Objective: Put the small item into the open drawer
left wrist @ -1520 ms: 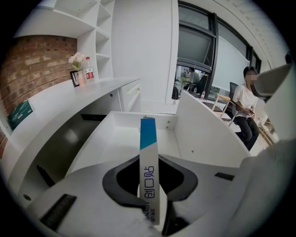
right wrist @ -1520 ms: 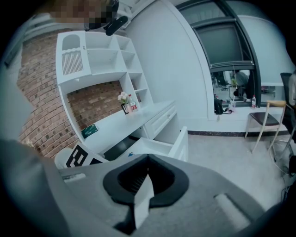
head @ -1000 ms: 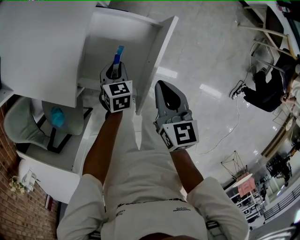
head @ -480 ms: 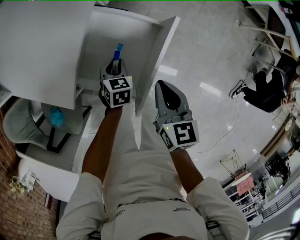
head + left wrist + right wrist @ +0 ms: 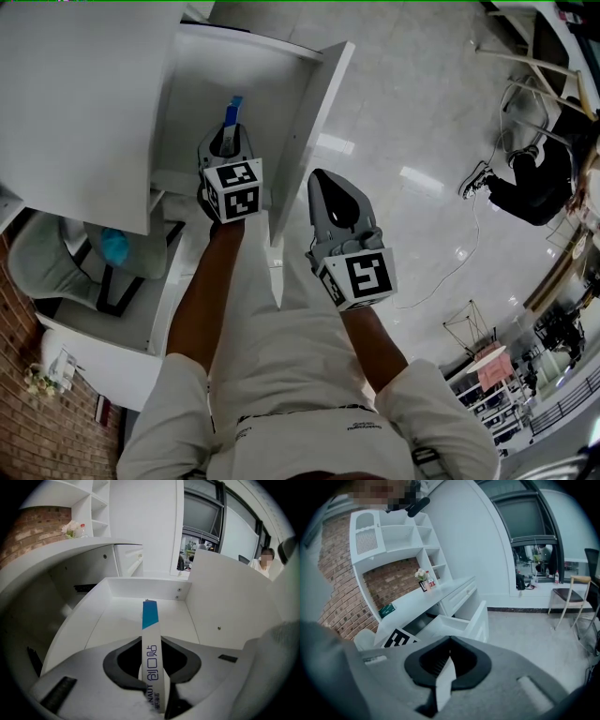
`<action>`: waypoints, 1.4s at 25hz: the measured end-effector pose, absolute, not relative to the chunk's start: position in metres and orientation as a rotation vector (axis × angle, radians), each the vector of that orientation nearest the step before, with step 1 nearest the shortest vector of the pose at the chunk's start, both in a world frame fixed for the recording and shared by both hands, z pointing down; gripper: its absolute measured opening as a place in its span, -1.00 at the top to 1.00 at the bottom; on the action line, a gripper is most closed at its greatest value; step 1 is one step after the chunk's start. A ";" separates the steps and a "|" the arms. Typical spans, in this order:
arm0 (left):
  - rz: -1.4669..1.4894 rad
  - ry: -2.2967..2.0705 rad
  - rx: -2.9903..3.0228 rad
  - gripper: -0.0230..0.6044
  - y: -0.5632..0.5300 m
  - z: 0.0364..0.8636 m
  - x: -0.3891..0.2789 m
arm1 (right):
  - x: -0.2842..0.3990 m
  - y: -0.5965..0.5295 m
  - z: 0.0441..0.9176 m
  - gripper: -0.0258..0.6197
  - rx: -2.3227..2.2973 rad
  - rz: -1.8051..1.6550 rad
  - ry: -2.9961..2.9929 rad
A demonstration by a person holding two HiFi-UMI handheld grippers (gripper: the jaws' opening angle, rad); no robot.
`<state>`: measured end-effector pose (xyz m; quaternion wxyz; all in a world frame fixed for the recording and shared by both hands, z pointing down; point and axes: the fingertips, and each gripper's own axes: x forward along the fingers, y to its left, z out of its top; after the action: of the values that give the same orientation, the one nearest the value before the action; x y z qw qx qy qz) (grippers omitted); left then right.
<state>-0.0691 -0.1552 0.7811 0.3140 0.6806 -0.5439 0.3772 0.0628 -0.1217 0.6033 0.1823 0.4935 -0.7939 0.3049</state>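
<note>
A slim white box with a blue end (image 5: 150,630) stands between the jaws of my left gripper (image 5: 151,644). The jaws have just been opening a little, and the pads still hold the box. That gripper (image 5: 228,141) points steeply down into the open white drawer (image 5: 309,112), with the box (image 5: 232,111) sticking out ahead of it over the drawer floor (image 5: 117,620). My right gripper (image 5: 328,178) hovers beside the drawer's right wall, over the tiled floor. Its jaws (image 5: 450,641) meet at the tip with nothing in them.
The white desk top (image 5: 75,94) overhangs the drawer on the left. A pale chair (image 5: 56,253) with a blue item (image 5: 114,246) sits under the desk. A person in dark clothes (image 5: 534,183) is on the floor at far right, near a cable. White shelves (image 5: 393,536) stand on brick.
My left gripper has eased slightly down into the drawer with the box. The right gripper has stayed where it was.
</note>
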 end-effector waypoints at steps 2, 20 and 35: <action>0.993 -1.435 1.793 0.67 -0.157 0.781 -0.068 | 0.065 -0.124 0.603 0.93 1.394 0.862 -2.239; 0.961 -1.427 1.781 0.56 -0.160 0.786 -0.067 | 0.056 -0.116 0.608 0.92 1.393 0.901 -2.245; 0.958 -1.429 1.794 0.47 -0.159 0.754 -0.063 | 0.067 -0.114 0.588 0.92 1.418 0.889 -2.266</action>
<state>-0.0629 -0.1586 0.7541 0.3221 0.6833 -0.5443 0.3647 0.0670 -0.1138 0.5876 0.1614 0.4966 -0.7939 0.3115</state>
